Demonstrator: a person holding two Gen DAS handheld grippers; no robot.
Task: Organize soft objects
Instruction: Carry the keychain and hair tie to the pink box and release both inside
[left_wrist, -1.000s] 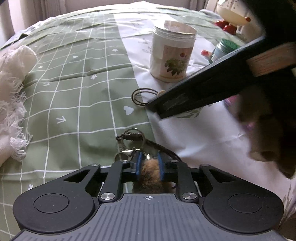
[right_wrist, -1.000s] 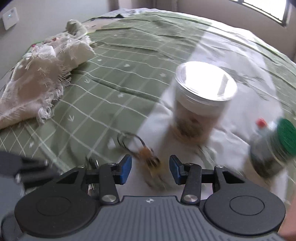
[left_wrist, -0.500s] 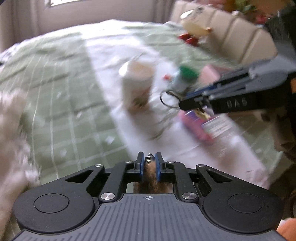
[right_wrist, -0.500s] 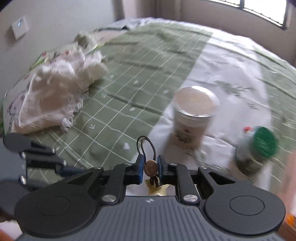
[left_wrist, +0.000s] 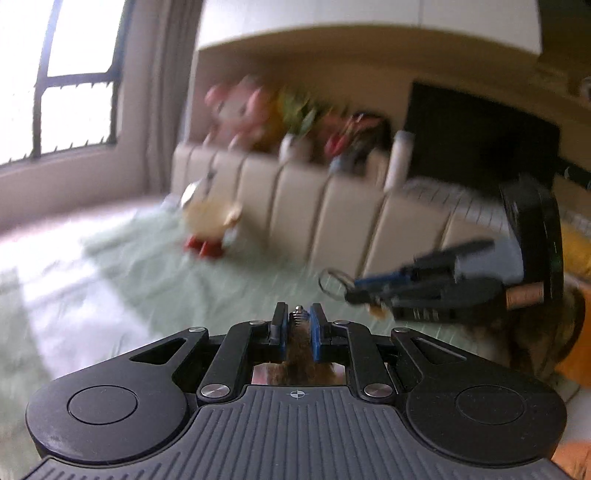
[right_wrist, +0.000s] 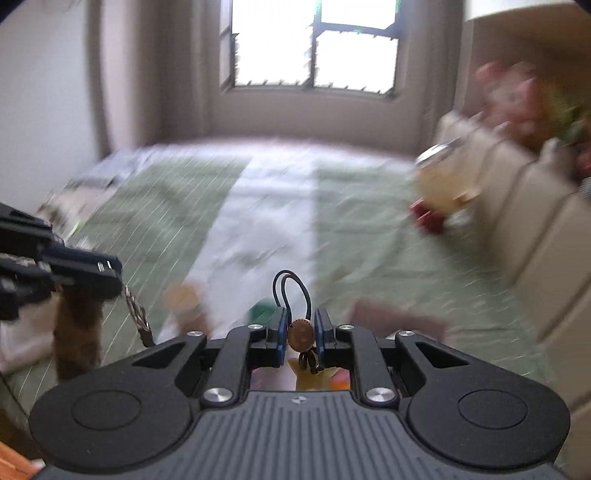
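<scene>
From the left wrist, the left gripper (left_wrist: 298, 317) has its jaws pinched on a brown furry keychain (left_wrist: 300, 345) — a metal spring pokes out just past the tips, and the right gripper (left_wrist: 356, 290) sits ahead and to the right. From the right wrist, that gripper's jaws pinch a hair tie's bronze disc (right_wrist: 301, 333) — its black loop (right_wrist: 291, 291) rises past the tips, above the blurred green bedspread (right_wrist: 369, 240).

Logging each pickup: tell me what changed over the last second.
The right hand-held gripper closed on the hair tie's bronze button and lifted it off the bed; both grippers rose, now facing the headboard. The left hand-held gripper stayed clamped on the brown furry keychain.
</scene>
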